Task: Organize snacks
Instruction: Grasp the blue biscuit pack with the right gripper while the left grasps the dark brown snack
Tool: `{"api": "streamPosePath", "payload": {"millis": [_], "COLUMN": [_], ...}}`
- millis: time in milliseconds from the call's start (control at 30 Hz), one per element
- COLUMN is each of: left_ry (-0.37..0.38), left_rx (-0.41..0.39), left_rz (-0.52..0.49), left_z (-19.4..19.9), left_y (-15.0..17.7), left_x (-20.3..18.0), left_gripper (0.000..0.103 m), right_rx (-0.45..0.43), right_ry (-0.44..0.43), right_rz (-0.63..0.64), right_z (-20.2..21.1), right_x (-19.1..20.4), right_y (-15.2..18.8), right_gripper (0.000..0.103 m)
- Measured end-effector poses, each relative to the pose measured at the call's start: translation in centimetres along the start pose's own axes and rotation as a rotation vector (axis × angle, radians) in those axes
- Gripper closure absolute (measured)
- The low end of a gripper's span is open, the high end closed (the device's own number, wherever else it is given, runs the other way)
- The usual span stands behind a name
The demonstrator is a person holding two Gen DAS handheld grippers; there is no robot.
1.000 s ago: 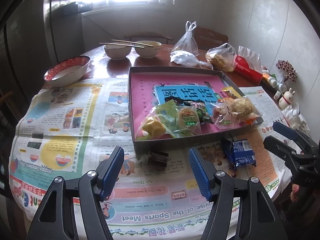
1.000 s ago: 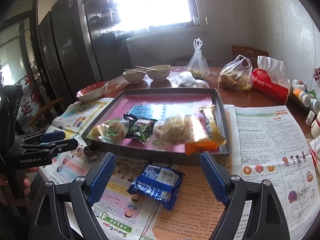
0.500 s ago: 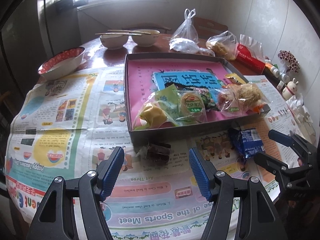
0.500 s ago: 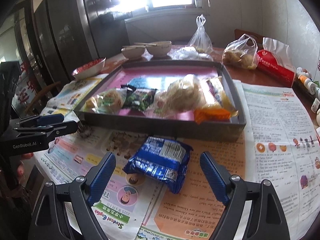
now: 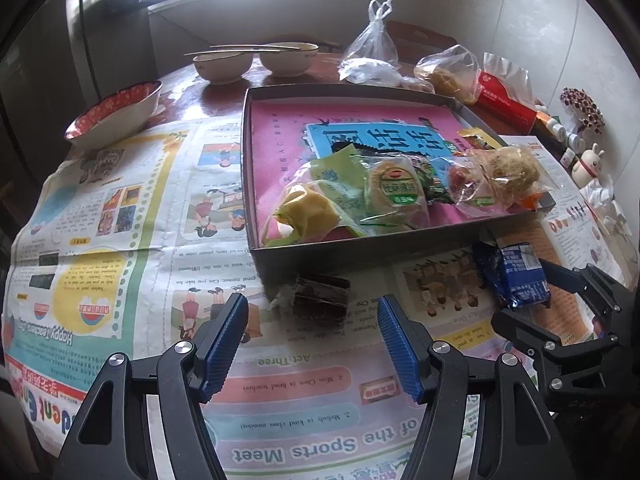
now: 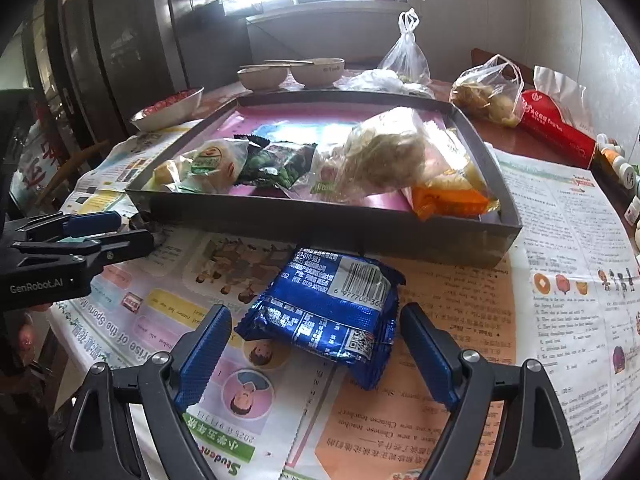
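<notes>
A: What's changing since a second ago?

B: Both claws are closing in. The right claw [image 6: 316,354] is now lying spread wide around the blue packet [image 6: 326,312], holding nothing, where before it was hanging well back. The left claw [image 5: 312,342], equally wide and empty, is sitting just short of the dark wrapped snack [image 5: 320,294].

A: Meaning?

B: I'm judging two pickups are coming; both snacks are lying on the newspaper [image 5: 132,216] covering the bench, just outside the tray [image 6: 332,226].

A: Textures?

B: The packet is looking crinkly, glossy foil, flat and pillowy; the dark one small, blocky, in clear film. The tray is rigid, grey-walled, pink-lined.
</notes>
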State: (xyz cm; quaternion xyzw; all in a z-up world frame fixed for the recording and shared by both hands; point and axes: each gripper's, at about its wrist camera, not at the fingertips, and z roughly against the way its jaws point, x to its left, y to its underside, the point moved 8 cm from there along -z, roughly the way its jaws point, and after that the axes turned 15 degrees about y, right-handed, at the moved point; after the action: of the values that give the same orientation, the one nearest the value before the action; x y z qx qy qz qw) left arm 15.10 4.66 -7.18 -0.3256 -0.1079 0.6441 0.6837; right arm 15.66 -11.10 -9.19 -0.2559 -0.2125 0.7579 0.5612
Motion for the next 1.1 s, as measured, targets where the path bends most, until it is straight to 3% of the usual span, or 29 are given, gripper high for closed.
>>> {"api": "streamPosePath", "payload": {"millis": [267,367,500,733,867,1100], "left_ry": [-0.003,0.003,0.006,0.0,0.004,0.036], "left_rx": [-0.001,0.001,0.008,-0.007,-0.02,-0.026], "left_rz": [0.003,-0.002,-0.004,0.0,0.023,0.041], "left_z": [-0.7,-1.1,-1.8,-2.0,-1.6,-1.1], "left_y": [-0.2,-0.1,-0.1,-0.3,-0.3,-0.2], "left_x": [0.4,0.1,-0.1,-0.1,0.4,0.2], "left_gripper": [0.034,0.034,0.037,0.046,0.064,0.066], "right_rx": [-0.044,-0.06,-0.071,-0.083,-0.09,-0.119], "right_ry": [0.033,0.017,0.006,-0.006,-0.028,-0.057], "right_rz": [0.056,0.067,0.062,0.073,0.075,0.063], "right_z": [-0.4,-0.2,0.1,0.4,0.9,2.2], "right_x": [1.4,1.8,1.7,2.1,2.5,2.4], "right_y": [-0.4,-0.5,-0.7,-0.7,-0.7,-1.1], "right_gripper": [0.031,0.041,0.046,0.048,0.048,0.048]}}
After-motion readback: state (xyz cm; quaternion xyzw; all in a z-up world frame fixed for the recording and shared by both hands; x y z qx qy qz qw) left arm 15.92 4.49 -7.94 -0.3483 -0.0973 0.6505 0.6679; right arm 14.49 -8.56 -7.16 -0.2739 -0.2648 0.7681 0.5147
